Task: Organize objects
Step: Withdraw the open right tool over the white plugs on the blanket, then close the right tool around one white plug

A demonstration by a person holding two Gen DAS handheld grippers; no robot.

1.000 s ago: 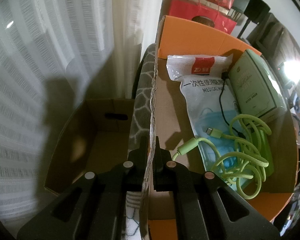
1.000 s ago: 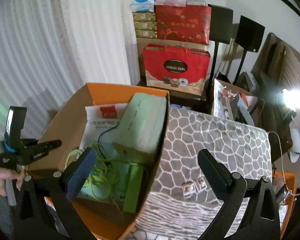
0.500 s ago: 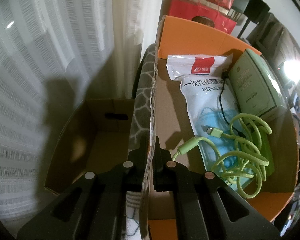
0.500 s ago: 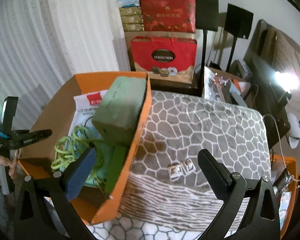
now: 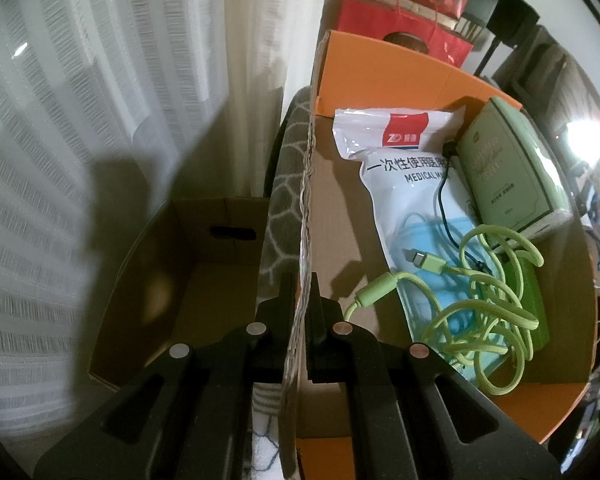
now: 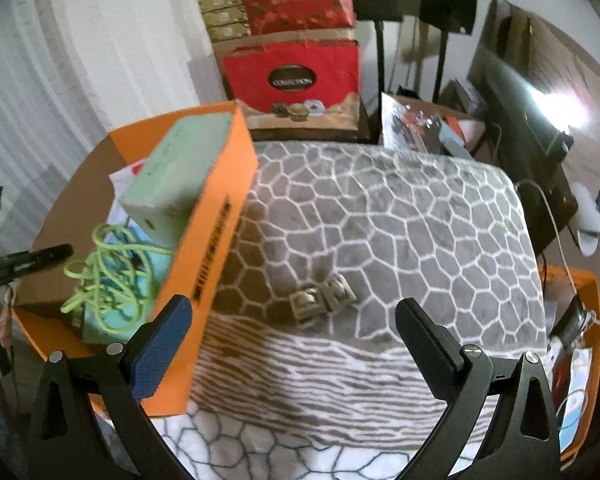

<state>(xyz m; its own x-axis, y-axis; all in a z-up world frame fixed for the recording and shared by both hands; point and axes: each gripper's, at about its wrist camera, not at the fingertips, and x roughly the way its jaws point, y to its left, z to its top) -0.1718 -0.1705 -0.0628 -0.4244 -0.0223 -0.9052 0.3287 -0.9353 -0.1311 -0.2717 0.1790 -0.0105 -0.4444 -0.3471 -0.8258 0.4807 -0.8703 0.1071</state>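
Left gripper [image 5: 302, 292] clamped on the orange box [image 5: 384, 76] wall; right gripper [image 6: 296, 320] spread wide, empty.
Box beyond the left fingers holds mask pack [image 5: 396, 168], green cable [image 5: 496, 300], green book [image 5: 508, 172] lying lengthwise away; brown carton [image 5: 140, 280] alongside.

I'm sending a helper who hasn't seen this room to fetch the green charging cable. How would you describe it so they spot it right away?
Find the orange cardboard box on the grey patterned cushion. Inside, on top of a white medical mask pouch and beside a pale green book, lies the cable: the only loose, tangled, lime-green braided cord there.
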